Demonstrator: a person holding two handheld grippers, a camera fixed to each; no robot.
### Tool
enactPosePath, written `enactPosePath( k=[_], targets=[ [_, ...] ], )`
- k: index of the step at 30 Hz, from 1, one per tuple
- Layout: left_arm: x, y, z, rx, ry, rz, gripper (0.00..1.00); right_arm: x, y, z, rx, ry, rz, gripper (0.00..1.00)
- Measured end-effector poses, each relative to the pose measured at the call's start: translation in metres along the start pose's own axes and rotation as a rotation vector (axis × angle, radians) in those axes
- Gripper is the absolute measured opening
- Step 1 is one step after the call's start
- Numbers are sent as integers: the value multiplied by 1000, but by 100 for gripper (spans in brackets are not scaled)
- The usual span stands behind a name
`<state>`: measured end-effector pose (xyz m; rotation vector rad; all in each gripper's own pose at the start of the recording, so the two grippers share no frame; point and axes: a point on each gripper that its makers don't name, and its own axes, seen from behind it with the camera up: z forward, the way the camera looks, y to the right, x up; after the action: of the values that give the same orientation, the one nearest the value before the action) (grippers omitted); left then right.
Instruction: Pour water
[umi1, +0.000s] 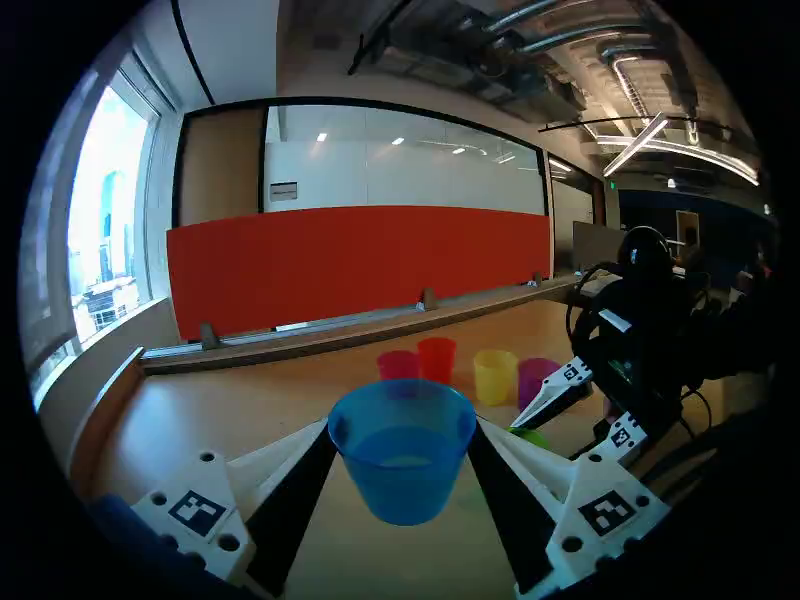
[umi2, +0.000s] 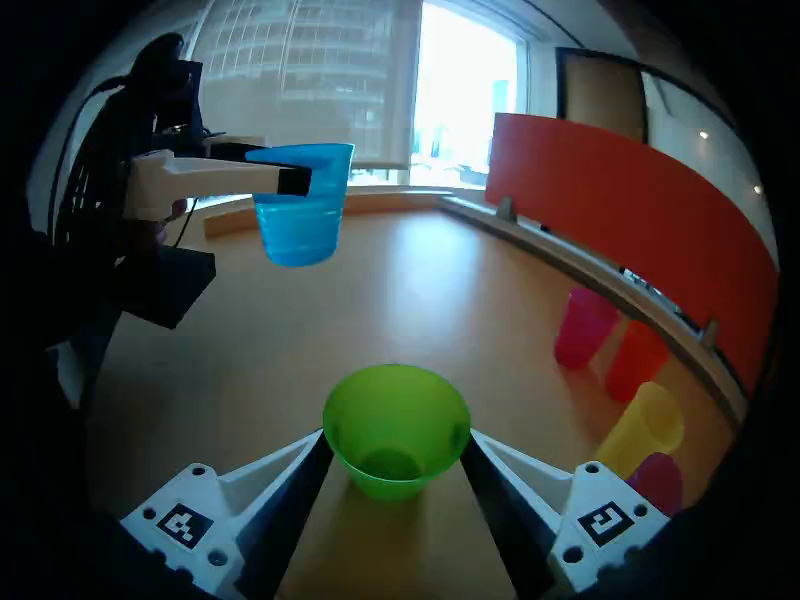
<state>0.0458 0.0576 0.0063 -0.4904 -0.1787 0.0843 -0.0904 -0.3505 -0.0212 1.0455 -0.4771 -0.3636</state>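
Observation:
My left gripper (umi1: 402, 438) is shut on a translucent blue cup (umi1: 402, 470), upright and roughly half full of water. In the right gripper view that blue cup (umi2: 298, 215) hangs well above the table at the upper left, held by the left gripper (umi2: 300, 178). My right gripper (umi2: 396, 445) is shut on an upright green cup (umi2: 396, 428), low over the wooden table (umi2: 400, 290); I cannot tell if it holds water. In the left gripper view the right gripper (umi1: 532, 430) sits lower right, with a sliver of the green cup (umi1: 530, 437) showing.
A row of pink (umi2: 583, 327), red (umi2: 635, 360), yellow (umi2: 645, 425) and purple (umi2: 655, 482) cups stands along the table's edge by the red partition (umi2: 640, 210). The same cups, from the pink cup (umi1: 398, 365) to the yellow cup (umi1: 495, 375), stand behind the blue one. A person in dark clothes stands at left (umi2: 110, 250).

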Motion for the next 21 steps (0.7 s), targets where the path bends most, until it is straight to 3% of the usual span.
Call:
enactPosePath(
  k=[9,21],
  targets=[
    [-2,0,-2,0,-2,-2,87,17,-5,-9,-10,61,11,90],
    [2,14,-7,-16,7,11,87,33,-8,-47,-71,165,57,90]
  ],
)
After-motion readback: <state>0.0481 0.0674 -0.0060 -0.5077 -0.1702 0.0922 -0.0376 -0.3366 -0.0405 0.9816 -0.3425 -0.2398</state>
